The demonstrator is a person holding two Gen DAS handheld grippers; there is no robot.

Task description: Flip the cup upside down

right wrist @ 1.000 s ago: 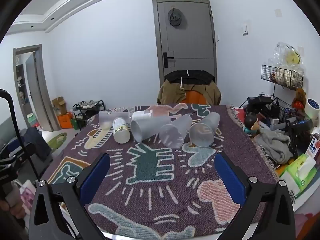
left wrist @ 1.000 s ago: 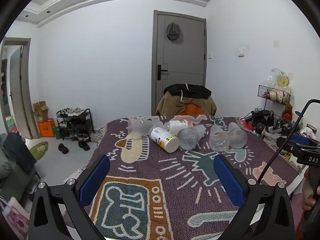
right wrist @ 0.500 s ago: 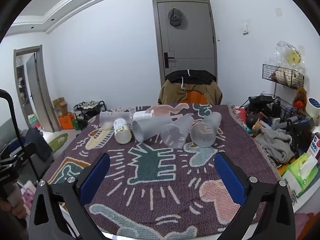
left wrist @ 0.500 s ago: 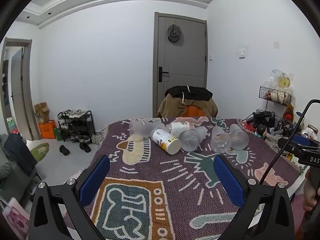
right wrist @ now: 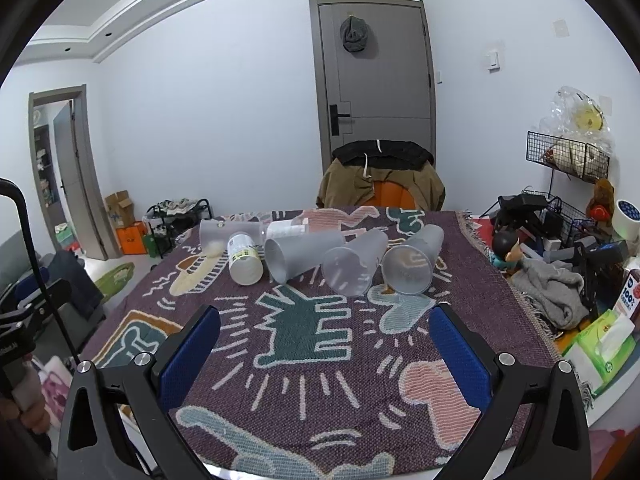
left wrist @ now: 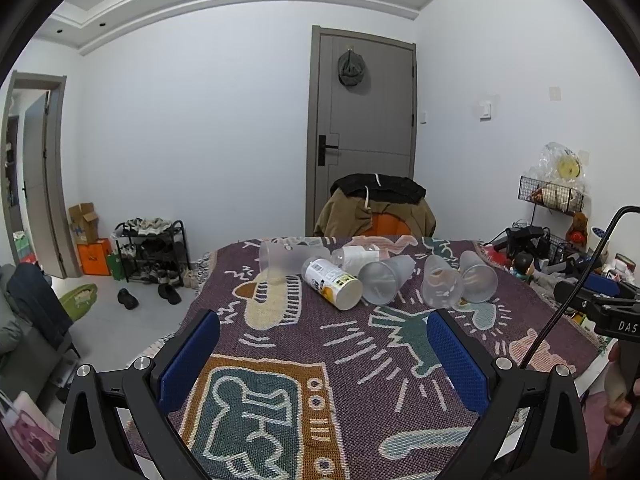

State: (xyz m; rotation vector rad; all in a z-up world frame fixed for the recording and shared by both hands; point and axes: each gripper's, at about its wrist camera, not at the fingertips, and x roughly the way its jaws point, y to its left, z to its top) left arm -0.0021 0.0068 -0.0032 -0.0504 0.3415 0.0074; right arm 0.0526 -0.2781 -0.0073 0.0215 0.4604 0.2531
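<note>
Three frosted plastic cups lie on their sides at the far part of the table, mouths toward me: left cup (right wrist: pixel 298 254), middle cup (right wrist: pixel 354 266), right cup (right wrist: pixel 412 262). In the left wrist view they are the left cup (left wrist: pixel 382 282), the middle cup (left wrist: pixel 440 286) and the right cup (left wrist: pixel 478 276). Another frosted cup (left wrist: pixel 278 258) stands upside down at the far left, also in the right wrist view (right wrist: pixel 214 234). My left gripper (left wrist: pixel 322 358) and right gripper (right wrist: pixel 324 354) are open and empty, well short of the cups.
A white labelled bottle (right wrist: pixel 244 258) and a clear bottle (right wrist: pixel 286 229) lie beside the cups. A patterned cloth (right wrist: pixel 312 332) covers the table. A chair with jackets (right wrist: pixel 380 180) stands behind it. Clutter and a tissue box (right wrist: pixel 604 344) sit at the right.
Both grippers have risen and tilted slightly, so the cups sit lower in view. Nothing on the table has moved. Both grippers stay open.
</note>
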